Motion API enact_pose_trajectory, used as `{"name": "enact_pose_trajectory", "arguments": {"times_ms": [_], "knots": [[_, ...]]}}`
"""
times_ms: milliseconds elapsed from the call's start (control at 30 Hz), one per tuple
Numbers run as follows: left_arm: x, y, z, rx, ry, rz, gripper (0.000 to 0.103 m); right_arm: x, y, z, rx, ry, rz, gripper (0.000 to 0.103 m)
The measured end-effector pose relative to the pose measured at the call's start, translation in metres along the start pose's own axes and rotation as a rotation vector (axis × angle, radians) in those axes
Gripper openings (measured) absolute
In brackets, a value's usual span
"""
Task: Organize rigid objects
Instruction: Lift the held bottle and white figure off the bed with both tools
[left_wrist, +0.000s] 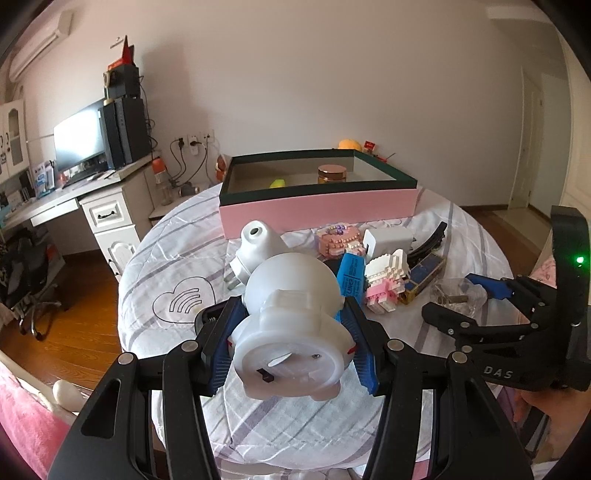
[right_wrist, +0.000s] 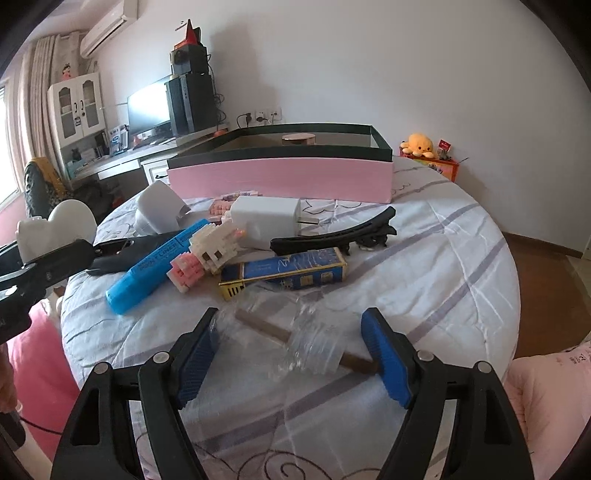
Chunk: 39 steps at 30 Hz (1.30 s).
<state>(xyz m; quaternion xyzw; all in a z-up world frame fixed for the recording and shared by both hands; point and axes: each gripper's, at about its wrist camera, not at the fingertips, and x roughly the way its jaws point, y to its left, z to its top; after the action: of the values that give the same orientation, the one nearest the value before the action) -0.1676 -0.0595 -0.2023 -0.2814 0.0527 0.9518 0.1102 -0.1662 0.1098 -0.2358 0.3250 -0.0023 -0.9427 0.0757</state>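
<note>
Toys and small things lie in a heap on my round table (right_wrist: 424, 258), which has a striped white cloth on it. My left gripper (left_wrist: 291, 332) is clamped on a white toy figure (left_wrist: 291, 317). Its blue pads (left_wrist: 218, 354) press on both sides of the toy, and I hold it up off the cloth.

My right gripper (right_wrist: 291, 354) has its jaws apart. A crinkly clear bag (right_wrist: 310, 347) with a brown stick inside lies on the cloth between them. The pads do not press on it.

Past the bag I see a blue marker (right_wrist: 155, 266), a pink and white brick bunny (right_wrist: 207, 254), a blue and gold box (right_wrist: 284, 271), a white plug (right_wrist: 266, 221) and a black hair clip (right_wrist: 332, 236). They all lie close together.

A big pink box (left_wrist: 317, 210) with a dark green rim sits at the far side of the table. A jar with a shiny lid (left_wrist: 332, 173) stands inside it.
</note>
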Motion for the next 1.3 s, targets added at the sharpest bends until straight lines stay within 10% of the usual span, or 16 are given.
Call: {"name": "enact_pose_trajectory", "arguments": {"times_ms": [967, 1300], "knots": [[0.018, -0.021, 0.022, 0.051, -0.005, -0.042, 0.055, -0.003, -0.009, 0.015, -0.016, -0.025, 0.075, 0.073], [0.016, -0.028, 0.018, 0.067, 0.000, -0.053, 0.055, -0.015, -0.018, -0.012, 0.050, -0.056, -0.063, 0.080]]}}
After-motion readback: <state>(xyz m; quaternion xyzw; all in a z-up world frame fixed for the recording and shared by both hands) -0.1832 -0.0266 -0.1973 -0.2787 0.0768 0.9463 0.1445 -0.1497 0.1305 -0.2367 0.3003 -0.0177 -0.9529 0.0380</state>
